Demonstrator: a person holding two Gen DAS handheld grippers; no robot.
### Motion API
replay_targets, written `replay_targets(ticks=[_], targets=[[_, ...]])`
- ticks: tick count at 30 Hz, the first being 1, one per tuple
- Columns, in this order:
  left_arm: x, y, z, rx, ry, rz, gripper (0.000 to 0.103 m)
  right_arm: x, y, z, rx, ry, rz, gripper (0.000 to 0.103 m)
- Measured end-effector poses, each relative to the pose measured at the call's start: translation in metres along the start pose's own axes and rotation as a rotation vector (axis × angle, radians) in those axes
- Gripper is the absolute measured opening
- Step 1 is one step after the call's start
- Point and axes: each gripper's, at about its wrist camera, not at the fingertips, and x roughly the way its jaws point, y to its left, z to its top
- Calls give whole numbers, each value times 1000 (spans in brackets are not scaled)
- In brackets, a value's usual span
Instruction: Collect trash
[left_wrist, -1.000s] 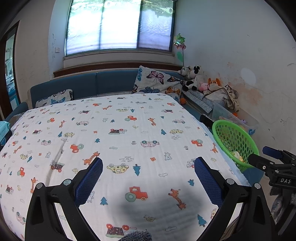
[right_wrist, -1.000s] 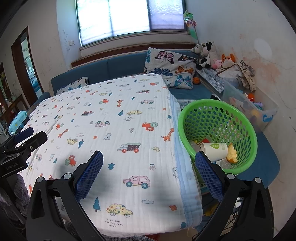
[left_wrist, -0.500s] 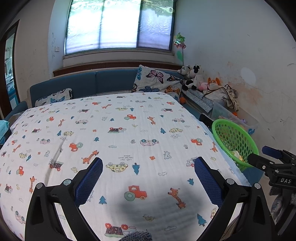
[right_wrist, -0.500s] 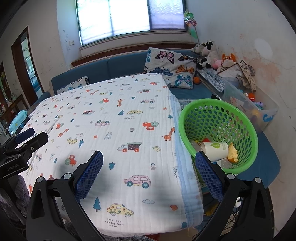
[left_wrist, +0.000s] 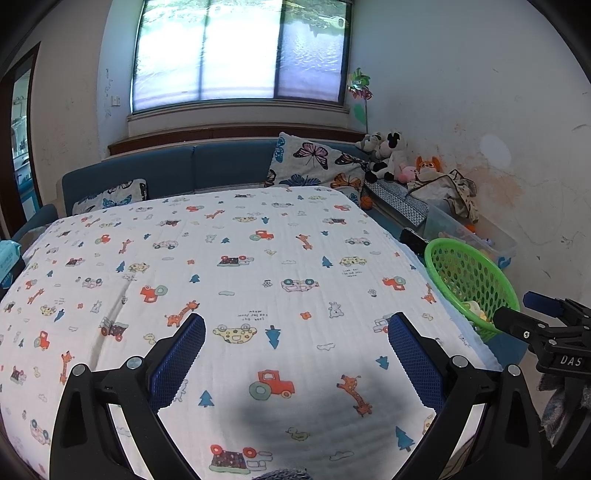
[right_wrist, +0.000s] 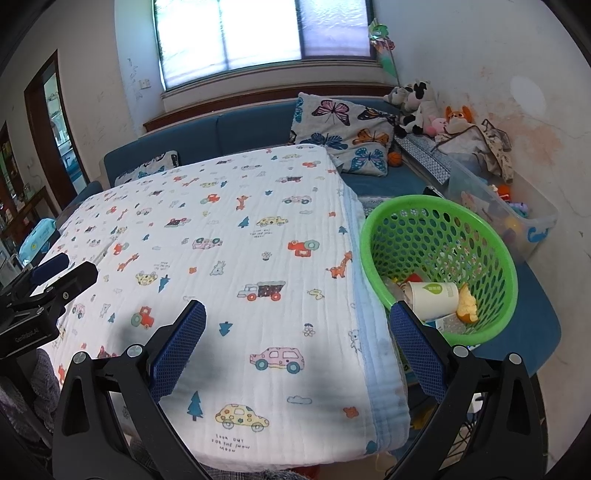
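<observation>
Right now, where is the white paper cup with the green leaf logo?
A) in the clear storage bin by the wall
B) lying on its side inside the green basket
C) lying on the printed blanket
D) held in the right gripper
B: the paper cup lies on its side at the bottom of the green basket, beside other scraps, while both grippers are open and hold nothing.

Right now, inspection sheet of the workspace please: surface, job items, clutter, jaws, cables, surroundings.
Surface: printed blanket covers the table; no trash seen on it.
Job's things: green basket beside the blanket's right edge, tilted; holds a paper cup, a yellow scrap, other bits.
Clutter: clear toy bin, stuffed animals, butterfly pillow.
Grippers: left gripper over the blanket, jaws wide apart, nothing held; right gripper near the basket, jaws wide apart, nothing held.
Cables: nothing seen.
Surroundings: blue sofa, window, stained wall.
</observation>
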Motion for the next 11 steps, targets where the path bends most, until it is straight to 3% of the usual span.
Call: replay_targets(ticks=[11], targets=[[1, 1, -2, -6, 12, -9, 96, 1, 0, 0, 2, 4, 6, 99]])
